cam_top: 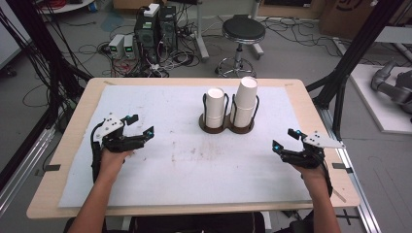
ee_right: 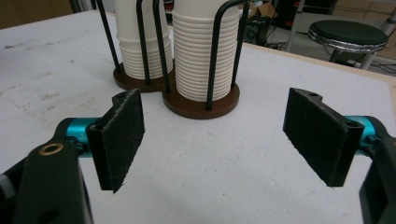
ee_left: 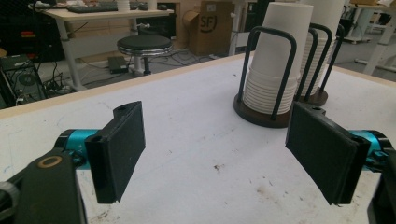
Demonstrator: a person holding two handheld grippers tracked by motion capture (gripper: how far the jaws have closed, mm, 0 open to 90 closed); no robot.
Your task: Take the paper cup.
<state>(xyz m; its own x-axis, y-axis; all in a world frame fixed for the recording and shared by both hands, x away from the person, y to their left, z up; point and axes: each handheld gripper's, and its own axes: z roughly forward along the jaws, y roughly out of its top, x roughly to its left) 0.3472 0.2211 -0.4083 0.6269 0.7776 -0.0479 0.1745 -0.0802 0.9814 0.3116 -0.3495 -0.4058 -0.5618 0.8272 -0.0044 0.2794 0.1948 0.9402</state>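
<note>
Two stacks of white paper cups stand in a dark wooden holder (cam_top: pixel 227 127) with black wire hoops at the back middle of the table. The left stack (cam_top: pixel 214 106) is shorter than the right stack (cam_top: pixel 244 101). My left gripper (cam_top: pixel 141 125) hovers over the white mat at the left, jaws open and empty, pointing toward the holder (ee_left: pixel 275 119). At the right, my right gripper (cam_top: pixel 284 139) is open too, with nothing between its pads. The right gripper view looks at the holder (ee_right: pixel 196 100) from the other side, cups (ee_right: pixel 203 46) close ahead.
A white mat (cam_top: pixel 184 160) with some stains covers most of the wooden table (cam_top: pixel 63 150). Behind the table stand a black stool (cam_top: pixel 243 31) and computer boxes with cables (cam_top: pixel 155 34). Black frame posts (cam_top: pixel 350 73) rise at the right.
</note>
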